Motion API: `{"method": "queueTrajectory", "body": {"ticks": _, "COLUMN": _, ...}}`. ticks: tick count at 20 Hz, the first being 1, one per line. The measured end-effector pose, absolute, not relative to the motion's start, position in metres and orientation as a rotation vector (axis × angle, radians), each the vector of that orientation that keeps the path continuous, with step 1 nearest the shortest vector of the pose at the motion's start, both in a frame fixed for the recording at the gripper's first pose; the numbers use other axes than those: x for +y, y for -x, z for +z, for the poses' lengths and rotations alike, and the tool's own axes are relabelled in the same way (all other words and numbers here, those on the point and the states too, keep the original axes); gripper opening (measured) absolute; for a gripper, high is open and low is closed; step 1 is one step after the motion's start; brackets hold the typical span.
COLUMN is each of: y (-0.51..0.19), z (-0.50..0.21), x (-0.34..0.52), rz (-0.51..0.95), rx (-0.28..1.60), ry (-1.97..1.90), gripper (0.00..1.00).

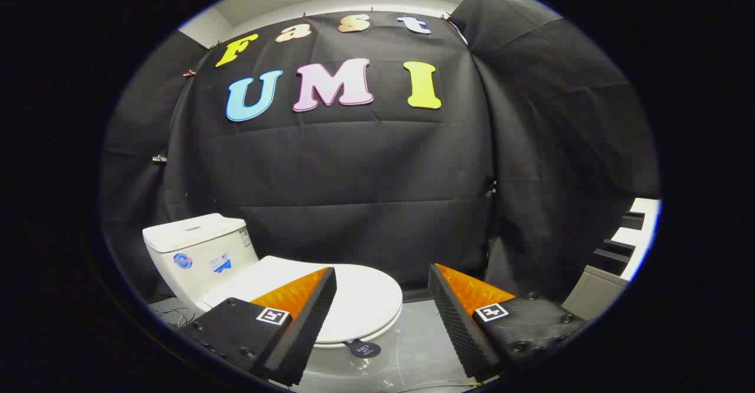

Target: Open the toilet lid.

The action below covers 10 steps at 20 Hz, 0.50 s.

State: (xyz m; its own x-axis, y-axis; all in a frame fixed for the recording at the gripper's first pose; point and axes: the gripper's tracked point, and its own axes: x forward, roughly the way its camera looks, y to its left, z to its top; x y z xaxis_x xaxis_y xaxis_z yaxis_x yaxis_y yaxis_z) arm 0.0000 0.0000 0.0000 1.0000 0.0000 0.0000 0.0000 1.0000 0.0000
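Observation:
A white toilet stands on the floor, its tank (197,251) against the black cloth wall. The white lid (360,301) lies flat down on the seat, and a small dark tab (364,349) sticks out from under its front rim. My gripper (382,284) is open and holds nothing. It hovers above the front of the toilet. The left finger (304,316) overlaps the near side of the lid, and the right finger (463,316) stands off to the right of the bowl, over the floor.
The pale glossy floor (422,346) spreads around the bowl. Black cloth walls close in behind and on the right. A grey box-like edge (593,291) and white steps with dark treads (634,233) stand beyond the right finger. Thin cables (177,316) lie beside the tank.

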Motion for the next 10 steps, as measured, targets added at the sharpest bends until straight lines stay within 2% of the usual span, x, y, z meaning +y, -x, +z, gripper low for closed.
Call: {"method": "queueTrajectory", "body": {"ticks": 10, "y": -0.0001, "z": -0.0031, "x": 0.0014, "rz": 0.004, "rx": 0.008, "ry": 0.006, "gripper": 0.98}}
